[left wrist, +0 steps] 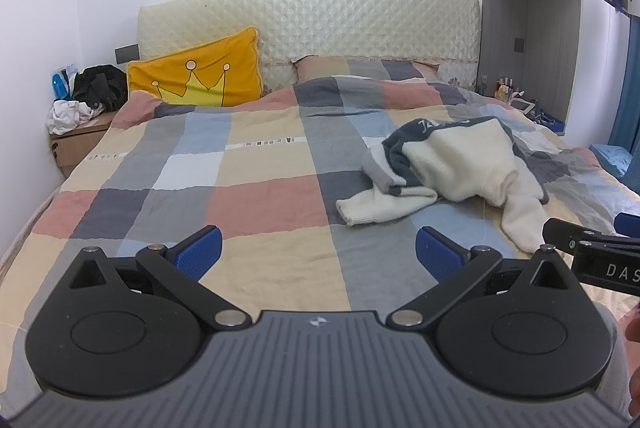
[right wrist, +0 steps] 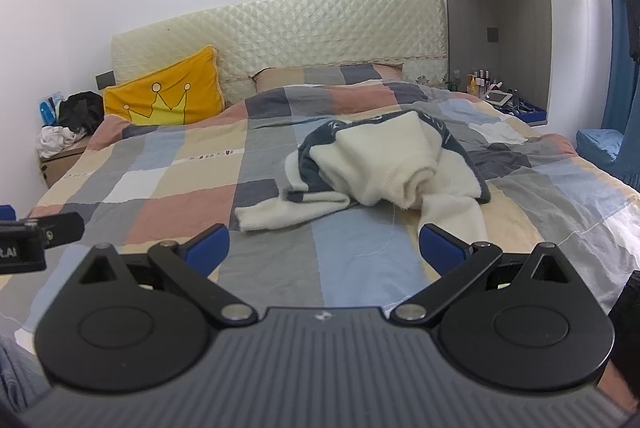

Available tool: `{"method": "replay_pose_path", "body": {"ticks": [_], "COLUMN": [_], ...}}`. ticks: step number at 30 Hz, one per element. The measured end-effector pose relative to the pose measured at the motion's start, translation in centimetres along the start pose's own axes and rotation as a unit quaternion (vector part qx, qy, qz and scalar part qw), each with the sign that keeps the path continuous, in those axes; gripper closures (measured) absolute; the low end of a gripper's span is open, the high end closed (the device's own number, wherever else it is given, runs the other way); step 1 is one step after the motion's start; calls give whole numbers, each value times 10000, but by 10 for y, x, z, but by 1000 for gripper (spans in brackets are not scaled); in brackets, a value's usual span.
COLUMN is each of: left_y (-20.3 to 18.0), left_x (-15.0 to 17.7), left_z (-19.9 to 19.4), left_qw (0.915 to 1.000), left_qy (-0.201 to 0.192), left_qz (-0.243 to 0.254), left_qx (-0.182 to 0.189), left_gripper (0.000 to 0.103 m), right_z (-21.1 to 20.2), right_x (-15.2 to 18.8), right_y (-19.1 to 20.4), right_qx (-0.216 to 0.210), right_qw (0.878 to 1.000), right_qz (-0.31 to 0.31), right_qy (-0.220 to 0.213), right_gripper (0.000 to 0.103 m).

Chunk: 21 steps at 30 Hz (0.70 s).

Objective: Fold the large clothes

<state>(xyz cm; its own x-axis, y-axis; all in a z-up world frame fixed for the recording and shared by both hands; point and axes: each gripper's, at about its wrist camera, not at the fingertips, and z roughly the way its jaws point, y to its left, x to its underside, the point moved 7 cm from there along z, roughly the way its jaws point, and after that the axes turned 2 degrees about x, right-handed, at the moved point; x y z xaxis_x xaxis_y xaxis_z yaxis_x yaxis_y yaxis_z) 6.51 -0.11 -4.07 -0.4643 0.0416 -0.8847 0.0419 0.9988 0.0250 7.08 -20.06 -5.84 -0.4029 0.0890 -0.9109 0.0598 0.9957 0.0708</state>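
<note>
A cream and dark grey sweater (left wrist: 452,164) lies crumpled on the checked bedspread (left wrist: 248,188), right of the bed's middle, with two cream sleeves trailing toward me. It also shows in the right wrist view (right wrist: 380,168), straight ahead. My left gripper (left wrist: 318,252) is open and empty, held above the near part of the bed, left of the sweater. My right gripper (right wrist: 324,248) is open and empty, just short of the sleeve ends. Each gripper's edge shows in the other's view.
A yellow crown pillow (left wrist: 200,72) leans on the quilted headboard (left wrist: 320,24). A nightstand with a pile of clothes (left wrist: 80,104) stands at the left. A shelf with bottles (right wrist: 492,84) and blue curtains (right wrist: 616,68) are at the right.
</note>
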Motion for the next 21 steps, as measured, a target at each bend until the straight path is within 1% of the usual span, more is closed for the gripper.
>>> {"method": "replay_pose_path", "body": {"ticks": [10,21], "left_y": [-1,-7], "left_x": [0,7], "left_z": [0,12], "left_qw": [10000,10000], "left_qy": [-3,44], "left_qz": [-3,-9], "left_qx": [5,24], "left_gripper": [0,0], "right_z": [2,6], "right_x": [-1,2], "right_y": [0,-2], "right_qx": [11,15], "right_qw": [10000,9999], "right_qz": [19,88], "right_qy": [3,55], "right_gripper": [0,0]}}
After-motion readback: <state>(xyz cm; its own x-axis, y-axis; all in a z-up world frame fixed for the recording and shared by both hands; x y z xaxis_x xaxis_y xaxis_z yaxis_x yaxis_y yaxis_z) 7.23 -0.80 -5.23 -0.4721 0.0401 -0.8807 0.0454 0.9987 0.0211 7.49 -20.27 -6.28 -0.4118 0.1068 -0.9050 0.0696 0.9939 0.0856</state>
